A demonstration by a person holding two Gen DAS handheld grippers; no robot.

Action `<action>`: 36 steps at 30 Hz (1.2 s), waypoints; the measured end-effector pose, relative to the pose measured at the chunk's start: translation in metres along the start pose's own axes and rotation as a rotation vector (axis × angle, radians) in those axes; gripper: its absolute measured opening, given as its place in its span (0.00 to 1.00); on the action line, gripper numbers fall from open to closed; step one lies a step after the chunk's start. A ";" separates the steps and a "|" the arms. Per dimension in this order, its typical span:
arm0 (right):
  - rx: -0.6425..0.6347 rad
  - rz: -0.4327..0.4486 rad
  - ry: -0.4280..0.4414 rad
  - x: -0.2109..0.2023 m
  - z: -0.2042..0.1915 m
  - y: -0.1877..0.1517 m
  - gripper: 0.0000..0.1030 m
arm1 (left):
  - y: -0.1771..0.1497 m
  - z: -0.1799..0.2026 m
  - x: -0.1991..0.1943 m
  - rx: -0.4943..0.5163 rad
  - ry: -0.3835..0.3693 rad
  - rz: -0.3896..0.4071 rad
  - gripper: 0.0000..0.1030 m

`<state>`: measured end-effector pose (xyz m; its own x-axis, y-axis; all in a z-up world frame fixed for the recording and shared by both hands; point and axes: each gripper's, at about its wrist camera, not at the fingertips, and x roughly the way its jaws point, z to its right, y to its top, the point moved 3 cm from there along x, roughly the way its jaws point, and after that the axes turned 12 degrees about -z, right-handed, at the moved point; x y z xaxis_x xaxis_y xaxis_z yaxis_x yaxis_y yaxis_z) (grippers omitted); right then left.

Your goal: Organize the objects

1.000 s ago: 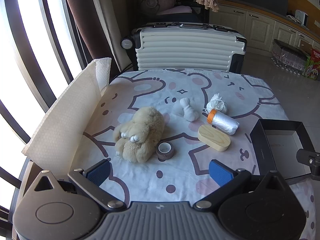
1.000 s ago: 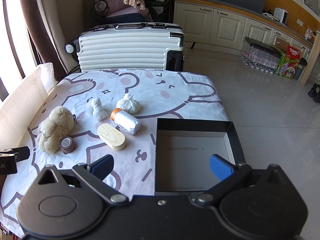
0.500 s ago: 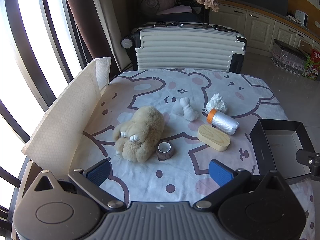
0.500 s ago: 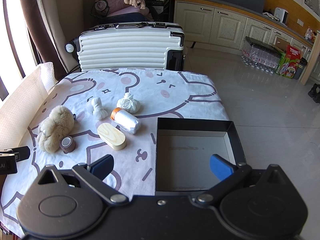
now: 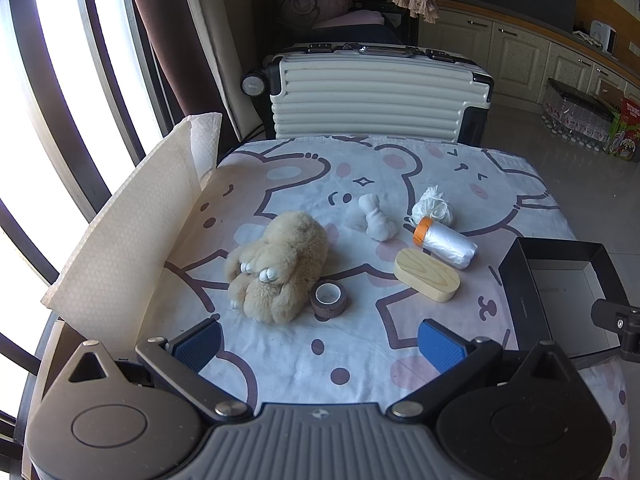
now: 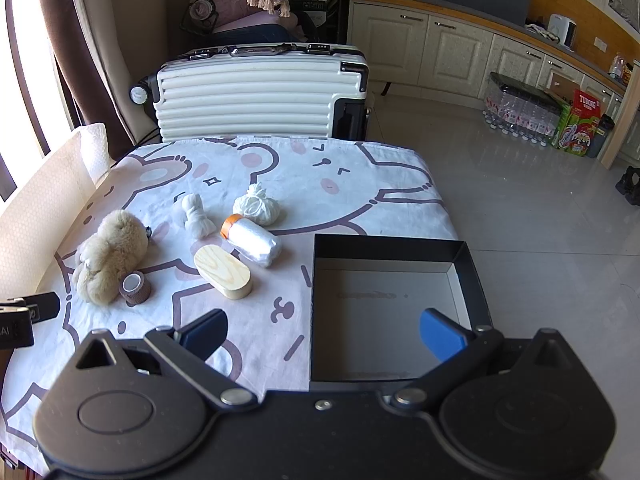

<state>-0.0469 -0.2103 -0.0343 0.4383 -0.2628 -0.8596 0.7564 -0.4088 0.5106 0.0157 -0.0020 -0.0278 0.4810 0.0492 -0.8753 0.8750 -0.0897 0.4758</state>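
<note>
A beige plush toy (image 5: 280, 264) lies on the cartoon-print tablecloth (image 5: 360, 172), with a brown tape roll (image 5: 329, 300) against its near side. A wooden oval box (image 5: 426, 280), an orange-capped roll of plastic bags (image 5: 446, 242), a white knotted cloth (image 5: 376, 222) and a white yarn ball (image 5: 434, 208) lie to the right. An open black box (image 6: 388, 312) sits at the table's right edge. My left gripper (image 5: 320, 346) is open and empty, short of the tape roll. My right gripper (image 6: 324, 332) is open and empty over the black box's near left corner.
A white ribbed suitcase (image 5: 376, 96) stands behind the table. A stiff white sheet (image 5: 132, 232) stands along the table's left edge by the window. Kitchen cabinets (image 6: 460, 52) and packs of bottles (image 6: 524, 112) line the far right over a tiled floor.
</note>
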 end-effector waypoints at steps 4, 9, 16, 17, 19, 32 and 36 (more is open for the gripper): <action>0.001 0.000 -0.001 -0.001 0.000 0.000 1.00 | 0.000 0.000 0.000 0.001 -0.001 0.000 1.00; 0.001 -0.001 -0.001 0.002 -0.002 -0.001 1.00 | 0.001 -0.001 0.000 0.003 -0.003 0.000 1.00; 0.001 -0.002 -0.001 0.001 -0.001 0.001 1.00 | -0.002 0.002 0.000 0.004 -0.005 -0.001 1.00; 0.001 -0.002 -0.002 0.000 -0.001 0.001 1.00 | -0.002 0.002 0.000 0.004 -0.005 -0.001 1.00; 0.002 -0.002 -0.002 0.001 -0.002 0.000 1.00 | -0.003 0.003 0.000 0.005 -0.007 -0.001 1.00; 0.003 -0.005 -0.004 0.006 -0.003 -0.006 1.00 | -0.005 0.004 -0.002 0.011 -0.017 -0.004 1.00; 0.004 -0.006 -0.005 0.006 -0.002 -0.006 1.00 | -0.006 0.005 -0.003 0.013 -0.018 -0.005 1.00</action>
<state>-0.0475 -0.2073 -0.0427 0.4316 -0.2644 -0.8624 0.7570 -0.4137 0.5057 0.0090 -0.0062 -0.0286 0.4757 0.0313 -0.8790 0.8763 -0.1026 0.4706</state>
